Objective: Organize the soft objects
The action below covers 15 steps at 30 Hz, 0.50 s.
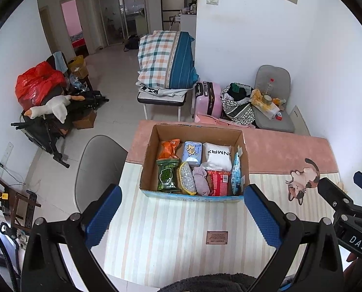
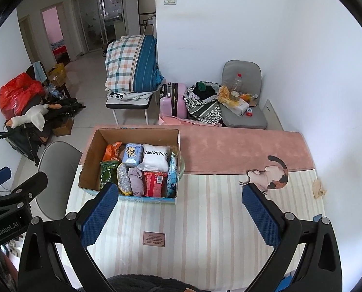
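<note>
On the striped mat (image 1: 181,231), a cardboard box (image 1: 195,131) packed with soft packets; both grippers' fingers (image 1: 103,216) spread, empty.

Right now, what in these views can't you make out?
- Box bottom, both views: packed items cover it.
- Mat label text, both views: too small to read.
- Right gripper and left gripper are open; their bases are cut off by the bottom edge.

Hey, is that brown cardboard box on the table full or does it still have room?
Nearly full. The brown cardboard box shows packets, a white pillow and a lilac cloth covering its floor edge to edge.
</note>
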### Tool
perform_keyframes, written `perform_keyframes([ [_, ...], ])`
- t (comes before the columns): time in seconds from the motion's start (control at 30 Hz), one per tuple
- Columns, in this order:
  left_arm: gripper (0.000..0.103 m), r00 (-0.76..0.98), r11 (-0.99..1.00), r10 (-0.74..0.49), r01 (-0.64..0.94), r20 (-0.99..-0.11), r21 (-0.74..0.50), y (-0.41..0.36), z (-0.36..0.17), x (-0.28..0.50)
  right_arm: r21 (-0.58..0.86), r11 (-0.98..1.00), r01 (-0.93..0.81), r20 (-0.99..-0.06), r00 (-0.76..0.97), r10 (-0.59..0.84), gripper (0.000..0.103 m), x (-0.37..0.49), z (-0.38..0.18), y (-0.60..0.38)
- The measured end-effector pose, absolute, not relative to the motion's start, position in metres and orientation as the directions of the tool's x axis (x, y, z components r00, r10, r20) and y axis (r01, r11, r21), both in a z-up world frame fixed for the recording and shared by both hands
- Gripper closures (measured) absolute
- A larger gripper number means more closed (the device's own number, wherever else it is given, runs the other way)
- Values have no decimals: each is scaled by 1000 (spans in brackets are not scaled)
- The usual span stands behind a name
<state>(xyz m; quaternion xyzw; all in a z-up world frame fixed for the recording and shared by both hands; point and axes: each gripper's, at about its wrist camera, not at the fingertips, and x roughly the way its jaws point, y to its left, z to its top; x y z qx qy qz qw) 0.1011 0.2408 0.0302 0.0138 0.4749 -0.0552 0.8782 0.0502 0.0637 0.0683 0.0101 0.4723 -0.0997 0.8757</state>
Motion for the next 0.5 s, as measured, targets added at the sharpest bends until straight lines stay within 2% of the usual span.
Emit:
perform_keyframes([
  [0.5,0,542,993,-79,112,-836,-22,242,29,103,-78,979,189,-829,533,-169,0,49,69,66],
])
